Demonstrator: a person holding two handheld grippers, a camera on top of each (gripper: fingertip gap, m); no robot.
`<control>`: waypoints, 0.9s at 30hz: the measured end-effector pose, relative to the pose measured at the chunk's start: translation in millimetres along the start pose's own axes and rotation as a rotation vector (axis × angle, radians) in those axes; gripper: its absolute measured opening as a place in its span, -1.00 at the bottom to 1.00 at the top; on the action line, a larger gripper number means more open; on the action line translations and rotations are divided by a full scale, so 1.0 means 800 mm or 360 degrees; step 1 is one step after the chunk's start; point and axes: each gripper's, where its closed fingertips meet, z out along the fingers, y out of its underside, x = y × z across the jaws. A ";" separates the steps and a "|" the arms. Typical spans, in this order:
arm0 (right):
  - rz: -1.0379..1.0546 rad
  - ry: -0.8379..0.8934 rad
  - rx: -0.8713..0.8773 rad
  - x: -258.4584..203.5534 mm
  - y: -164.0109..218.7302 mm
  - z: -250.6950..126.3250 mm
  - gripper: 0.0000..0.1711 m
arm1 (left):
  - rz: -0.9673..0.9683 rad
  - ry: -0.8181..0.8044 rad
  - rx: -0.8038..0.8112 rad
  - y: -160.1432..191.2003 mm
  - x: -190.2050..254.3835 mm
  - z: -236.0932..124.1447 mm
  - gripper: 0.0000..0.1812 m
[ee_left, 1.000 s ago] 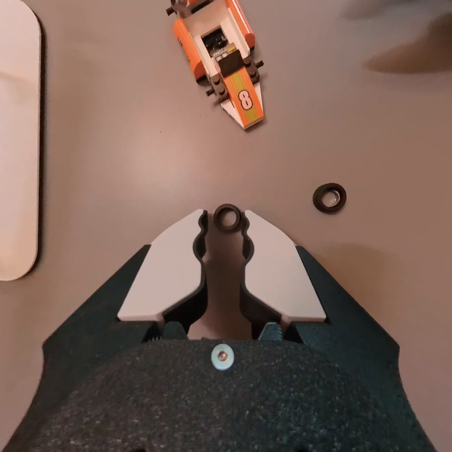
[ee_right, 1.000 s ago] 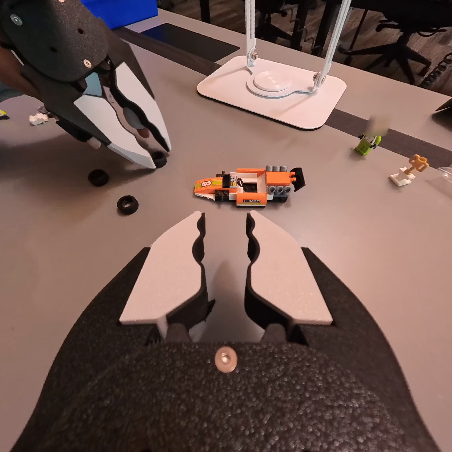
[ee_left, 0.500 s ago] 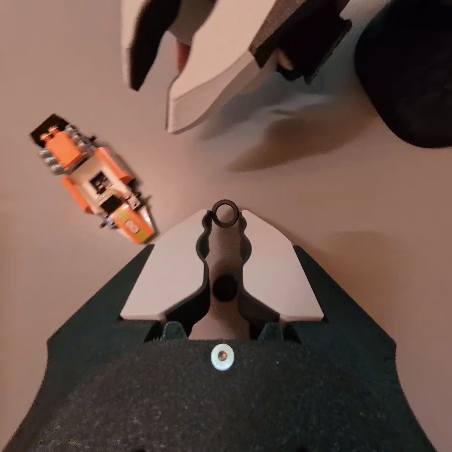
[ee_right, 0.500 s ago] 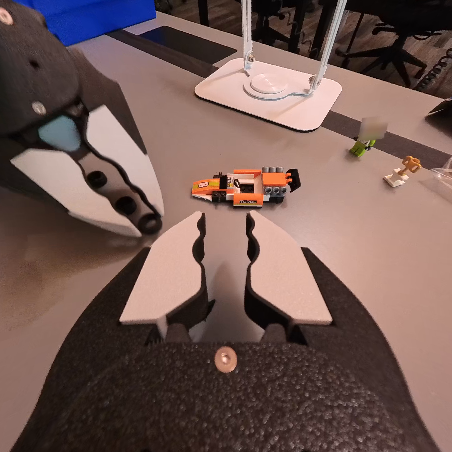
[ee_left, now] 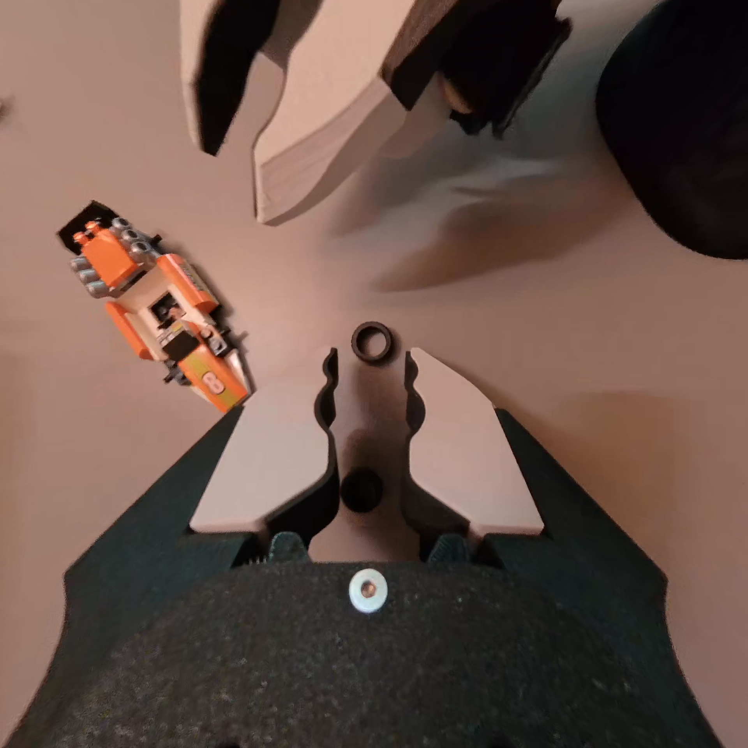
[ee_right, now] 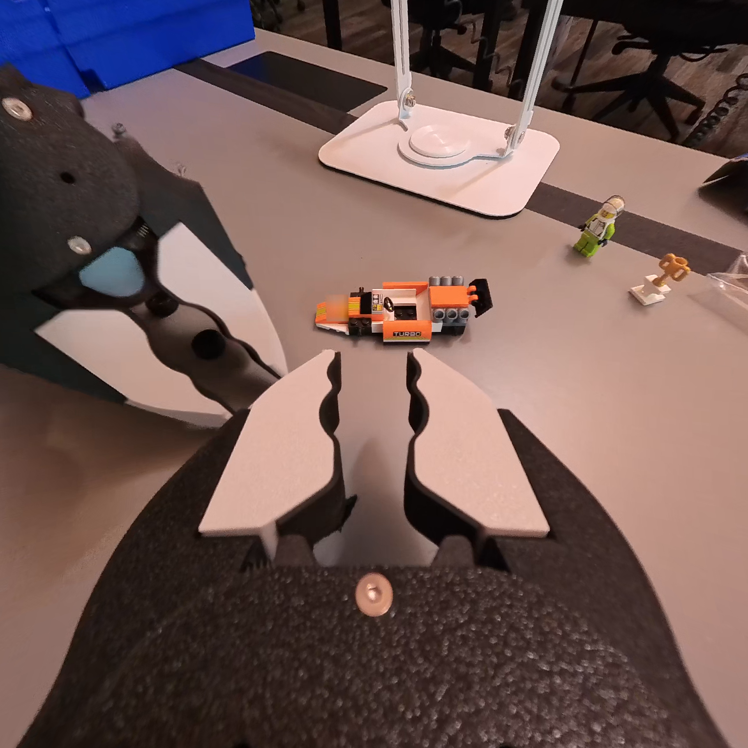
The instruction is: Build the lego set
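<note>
The car [ee_right: 402, 311], an orange, white and black racer with no wheels on it, lies on the grey table [ee_right: 566, 404] just ahead of the right gripper [ee_right: 373, 356], whose jaws stand apart with nothing between them. In the left wrist view the car lies to the left, nose toward the left gripper [ee_left: 370, 356]; those jaws are also spread and hold nothing, and a black tyre [ee_left: 372, 339] lies on the table just off their tips, clear of both. A second tyre [ee_left: 361, 490] shows through the gap farther back, on the table beneath. Judging by the bare axles, the step in hand is fitting the wheels: the tyre looks set down within reach, and the next move likely calls for steadying the car with one gripper and bringing a tyre squarely onto an axle. The car carries a side sticker and a nose decal with writing. Farther off stand a minifigure [ee_right: 597, 230], a trophy [ee_right: 664, 279] and a white lamp base [ee_right: 441, 158].
</note>
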 end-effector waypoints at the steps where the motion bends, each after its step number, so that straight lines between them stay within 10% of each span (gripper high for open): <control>1: 0.0000 -0.0001 -0.0002 0.000 0.000 0.000 -0.64 | -0.0016 -0.0029 0.0031 0.000 -0.001 -0.011 -0.66; 6: 0.0006 -0.0009 0.0008 -0.002 -0.002 -0.001 -0.64 | -0.0323 -0.0346 0.0169 0.058 -0.051 -0.106 -0.66; 13: 0.0009 -0.0025 -0.0001 -0.006 -0.002 0.001 -0.64 | -0.0928 -0.0861 -0.0001 0.282 -0.131 -0.260 -0.64; 27: 0.0026 -0.0019 -0.0041 -0.007 0.007 0.007 -0.64 | -0.1222 -0.0889 -0.0199 0.382 -0.140 -0.256 -0.66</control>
